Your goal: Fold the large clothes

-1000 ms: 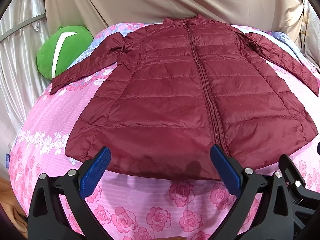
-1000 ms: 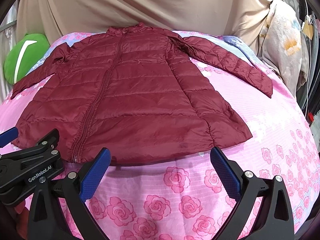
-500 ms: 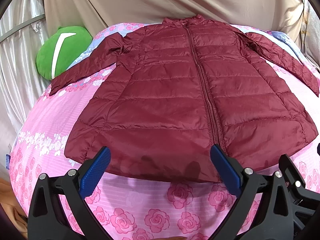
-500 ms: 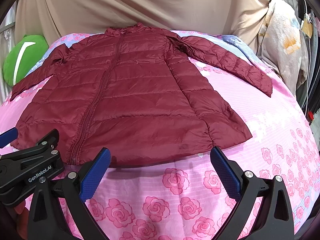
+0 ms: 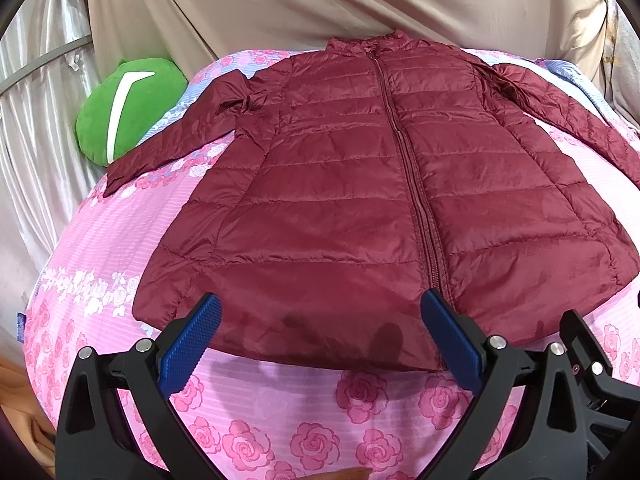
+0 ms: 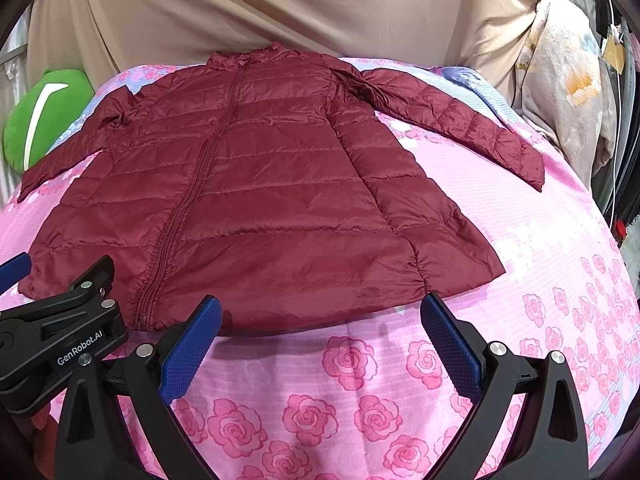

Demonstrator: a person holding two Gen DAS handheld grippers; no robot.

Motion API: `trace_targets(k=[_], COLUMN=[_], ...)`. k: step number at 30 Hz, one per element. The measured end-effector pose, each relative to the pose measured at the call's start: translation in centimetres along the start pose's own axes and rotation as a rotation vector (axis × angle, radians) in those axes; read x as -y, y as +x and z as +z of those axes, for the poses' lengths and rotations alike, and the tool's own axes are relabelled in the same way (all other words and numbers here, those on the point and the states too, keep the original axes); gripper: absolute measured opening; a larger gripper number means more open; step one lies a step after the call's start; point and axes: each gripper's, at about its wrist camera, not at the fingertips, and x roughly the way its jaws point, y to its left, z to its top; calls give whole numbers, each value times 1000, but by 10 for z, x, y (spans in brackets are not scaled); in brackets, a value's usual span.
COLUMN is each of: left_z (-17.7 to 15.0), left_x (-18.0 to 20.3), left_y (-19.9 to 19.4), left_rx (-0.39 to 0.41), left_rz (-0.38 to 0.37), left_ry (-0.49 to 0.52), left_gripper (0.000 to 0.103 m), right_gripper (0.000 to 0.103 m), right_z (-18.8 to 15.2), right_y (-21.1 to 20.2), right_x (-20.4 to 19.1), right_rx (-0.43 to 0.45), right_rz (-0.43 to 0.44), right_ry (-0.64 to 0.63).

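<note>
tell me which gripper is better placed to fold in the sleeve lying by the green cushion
Left. The left gripper, open, sits nearer that sleeve of the maroon quilted jacket; the right gripper faces the opposite hem corner.

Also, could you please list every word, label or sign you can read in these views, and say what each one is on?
"GenRobot.AI": white print on the black body of the left tongs, seen in the right wrist view.
Small blue tag at the edge of the pink rose bedsheet: too small to read.
White mark on the green cushion: a shape, not text.
The maroon jacket shows no lettering.
</note>
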Motion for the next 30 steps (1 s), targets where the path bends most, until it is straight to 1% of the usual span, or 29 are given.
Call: trace_targets(k=[2,3,5,9,11,12,13,14,17,19,21,22,25,27,28,30], left_z=[2,4,5,10,13,14,15,17,19,20,21,23,27,28,28,28], left_x=[-2,-3,-5,-9,-12,-13,-13,-14,-21,-25,-26,-25,-22,-20,-20,-21], left_y=[4,7,9,10,14,16,18,21,28,30,32,34,38,43,47,52], left_rx=[-20,-35,-42,-15,-20,-24,-30,-37,-52,-55,-66,-74,-75,-87,-97,-110], left_rz=[-47,-97,-143,-168,-193,-217,-227,-239,-271,-277,-274,-260,-238,-224,-220,-239], left_ry=[-8,-13,-21,-33,-43,-44,-45,-47,-100,-132,-138,-121,-71,-43,-39,-38], left_gripper=[98,98,98,98,98,98,98,98,97,97,97,97,97,97,97,97], right_gripper=[98,98,98,98,98,98,98,98,98,98,98,98,98,98,98,98], right_z=[1,2,7,20,32,38,48,54,76,89,98,103,114,120,123,127], right_y=[1,2,6,15,21,24,29,33,57,79,100,113,140,153,164,177], right_x=[0,3,14,53,81,96,119,134,196,236,270,292,337,357,371,385], right_rx=[3,3,-6,-8,-10,-9,-3,3,6,-9,-19,-20,-24,-16,-27,-45], right_rz=[12,24,43,-2,-30,-35,-44,-54,-118,-140,-151,-167,-229,-223,-234,-242], right_ry=[2,10,42,124,166,187,222,241,326,400,468,510,596,639,671,696])
